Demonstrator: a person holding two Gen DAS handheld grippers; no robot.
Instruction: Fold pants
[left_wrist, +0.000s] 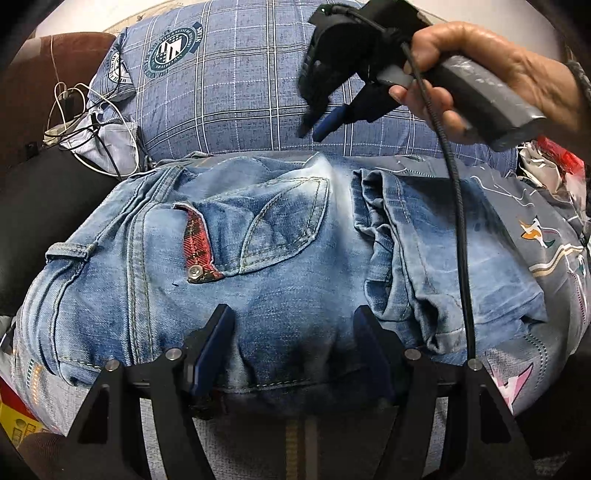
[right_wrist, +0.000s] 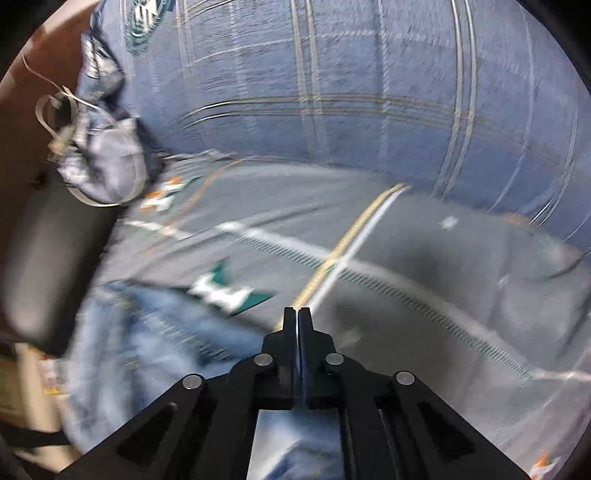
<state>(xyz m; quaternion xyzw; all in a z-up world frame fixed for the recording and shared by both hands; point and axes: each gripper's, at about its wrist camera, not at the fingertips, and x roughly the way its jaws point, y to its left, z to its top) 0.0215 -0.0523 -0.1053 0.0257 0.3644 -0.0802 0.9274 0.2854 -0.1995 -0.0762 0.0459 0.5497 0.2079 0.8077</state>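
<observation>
Light blue jeans (left_wrist: 280, 266) lie folded on a grey patterned bedsheet (left_wrist: 535, 221), back pocket with red plaid trim (left_wrist: 195, 243) up, the legs bunched at the right. My left gripper (left_wrist: 295, 325) is open, its blue-padded fingers (left_wrist: 214, 343) resting on the near edge of the denim with fabric between them. My right gripper (left_wrist: 310, 133) hangs in the air above the far edge of the jeans, held by a hand, its fingers close together. In the blurred right wrist view it (right_wrist: 297, 314) is shut and empty above the sheet, with the jeans (right_wrist: 147, 332) at lower left.
A large blue plaid pillow (left_wrist: 240, 85) lies behind the jeans. White cables and a face mask (left_wrist: 96, 125) sit at the left by a brown headboard. A black cushion (left_wrist: 44, 206) is at left. Crumpled wrappers (left_wrist: 550, 166) lie at the right.
</observation>
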